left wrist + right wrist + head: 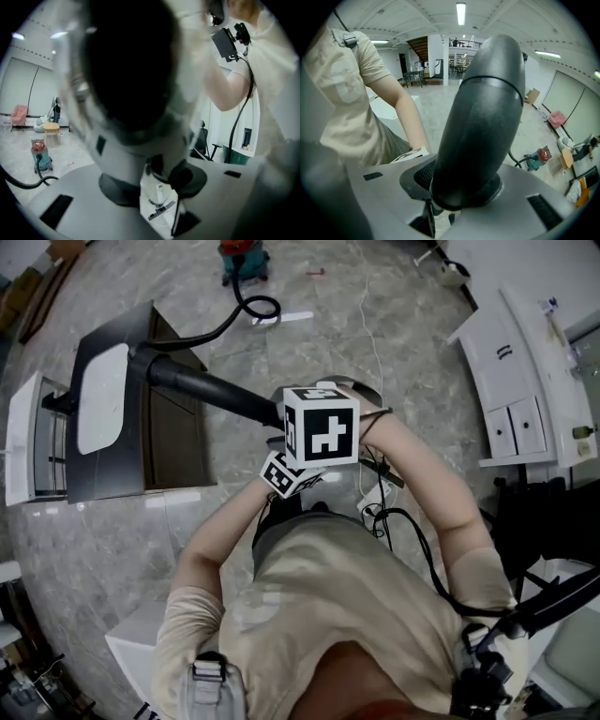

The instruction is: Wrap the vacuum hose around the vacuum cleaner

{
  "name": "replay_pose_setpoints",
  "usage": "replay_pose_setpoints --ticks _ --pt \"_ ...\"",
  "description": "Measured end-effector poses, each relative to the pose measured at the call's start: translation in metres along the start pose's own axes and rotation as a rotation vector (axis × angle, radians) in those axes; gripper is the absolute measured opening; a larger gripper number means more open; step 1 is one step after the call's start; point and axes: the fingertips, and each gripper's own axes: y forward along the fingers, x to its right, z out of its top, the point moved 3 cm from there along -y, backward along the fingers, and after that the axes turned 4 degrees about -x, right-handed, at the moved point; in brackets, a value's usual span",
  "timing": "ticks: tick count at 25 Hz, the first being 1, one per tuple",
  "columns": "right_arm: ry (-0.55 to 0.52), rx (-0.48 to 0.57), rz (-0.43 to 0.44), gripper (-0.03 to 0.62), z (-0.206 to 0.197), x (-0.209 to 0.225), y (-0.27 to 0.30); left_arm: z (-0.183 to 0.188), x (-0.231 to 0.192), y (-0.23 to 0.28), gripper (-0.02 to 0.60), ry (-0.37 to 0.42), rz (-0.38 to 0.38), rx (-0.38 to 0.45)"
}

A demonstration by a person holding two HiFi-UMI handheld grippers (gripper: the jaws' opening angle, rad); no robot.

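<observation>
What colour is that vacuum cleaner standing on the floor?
The vacuum cleaner is teal with a red top; left gripper view.

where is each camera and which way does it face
Head view: on the person's head, facing steeply down; torso and both arms show.
Left gripper view: on the left gripper, facing across the room; arm shows.
Right gripper view: on the right gripper, facing the hose its jaws grip; shoulder shows.
All three show the vacuum cleaner.

Beige T-shirt (319, 587), black cable (424, 554), grey right hand-held gripper (461, 180)
</observation>
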Motion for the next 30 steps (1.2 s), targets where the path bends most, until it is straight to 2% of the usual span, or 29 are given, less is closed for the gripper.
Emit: replay_pose_setpoints --ticks 6,10,13,17,19,21,25,28,30 --pt "0.073 0.008 0.005 0.109 -0.016 0.068 -0.004 0.011 -0.059 0.017 0.136 -0.032 -0.059 -0.025" --pt "0.096 -0.009 0.014 0.109 -0.01 0.11 0.005 0.017 -0.1 0.018 0.13 -0.134 -0.018 0.014" --pt "0.106 -0.002 0.018 0.109 -0.009 0.139 0.013 0.021 -0.126 0.02 0.129 -0.193 -0.017 0.039" --pt "0.165 0.021 -0.085 0.128 -0.015 0.195 0.02 0.025 -0.168 0.025 0.127 -0.269 -0.042 0.048" --pt "0.229 0.069 -0.126 0.189 -0.021 0.226 0.016 0.03 -0.188 0.023 0.127 -0.303 -0.064 0.054" --pt "0.339 0.162 -0.136 0.276 -0.029 0.254 0.008 0.034 -0.205 0.019 0.128 -0.321 -0.084 0.055" --pt "0.458 0.317 -0.121 0.284 -0.06 0.278 0.001 0.028 -0.227 0.026 0.127 -0.357 -0.069 0.024" --pt "0.505 0.407 -0.076 0.296 -0.093 0.278 -0.011 0.038 -0.224 0.056 0.127 -0.341 -0.104 -0.003" --pt "0.539 0.455 -0.071 0.296 -0.121 0.281 -0.023 0.046 -0.23 0.081 0.127 -0.349 -0.089 -0.024"
